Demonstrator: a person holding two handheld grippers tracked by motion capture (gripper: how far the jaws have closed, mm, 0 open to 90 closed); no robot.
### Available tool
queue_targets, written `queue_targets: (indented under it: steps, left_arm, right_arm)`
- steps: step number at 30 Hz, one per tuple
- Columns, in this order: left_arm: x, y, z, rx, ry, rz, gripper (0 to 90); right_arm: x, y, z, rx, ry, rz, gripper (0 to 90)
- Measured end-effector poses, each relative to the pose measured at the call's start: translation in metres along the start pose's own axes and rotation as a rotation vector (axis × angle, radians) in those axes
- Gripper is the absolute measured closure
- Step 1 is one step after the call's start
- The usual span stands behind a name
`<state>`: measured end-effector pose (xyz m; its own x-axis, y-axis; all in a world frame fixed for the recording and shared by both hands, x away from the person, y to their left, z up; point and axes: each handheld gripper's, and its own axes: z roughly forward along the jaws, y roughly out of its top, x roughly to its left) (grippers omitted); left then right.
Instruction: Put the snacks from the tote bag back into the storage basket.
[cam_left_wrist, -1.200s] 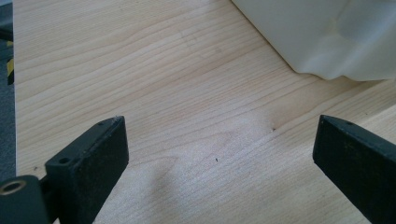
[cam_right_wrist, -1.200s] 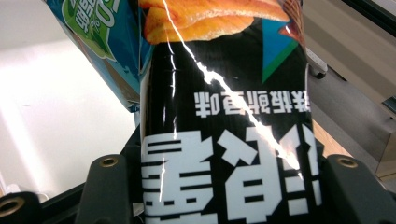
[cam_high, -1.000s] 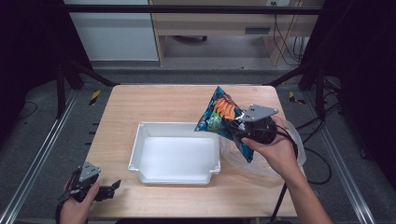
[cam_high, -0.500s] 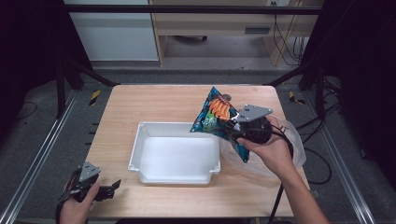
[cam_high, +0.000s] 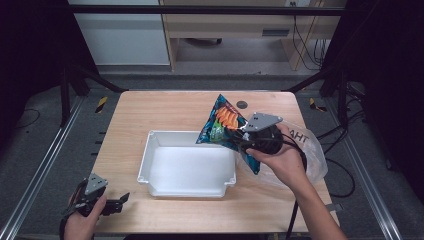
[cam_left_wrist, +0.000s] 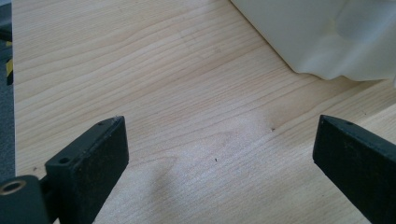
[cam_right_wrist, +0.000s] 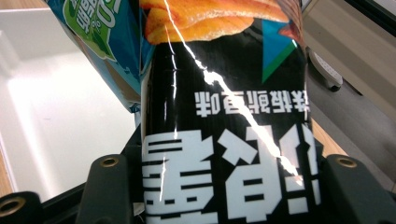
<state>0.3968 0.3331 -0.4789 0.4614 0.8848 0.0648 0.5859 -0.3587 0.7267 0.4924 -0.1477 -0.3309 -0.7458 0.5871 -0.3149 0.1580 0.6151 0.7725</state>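
I've swung the bag (cam_high: 225, 122) leftward; it now hangs over the tray's (cam_high: 186, 187) right rim, pinched in my right gripper (cam_high: 245, 136). My left gripper (cam_high: 120, 202), jaws wide, idles near the tray's left corner. Judging by this, only lowering and letting go remain.

Your snack bag (cam_high: 223, 125) is teal blue with orange chips printed on it, a green patch, and a black panel carrying white characters. Your tray (cam_high: 187, 165) is plain white. Your surface (cam_high: 165, 107) is pale wood grain. Your hand-held gripper (cam_left_wrist: 219, 154) has black jaws.
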Motion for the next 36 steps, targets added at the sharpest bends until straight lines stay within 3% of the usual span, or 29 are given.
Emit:
queue_targets:
  steps: [36]
  left_arm:
    - [-0.002,0.000,0.001,-0.008,-0.011,0.000,2.9]
  right_arm:
    - [0.038,0.023,0.044,0.015,0.099,-0.083,42.7]
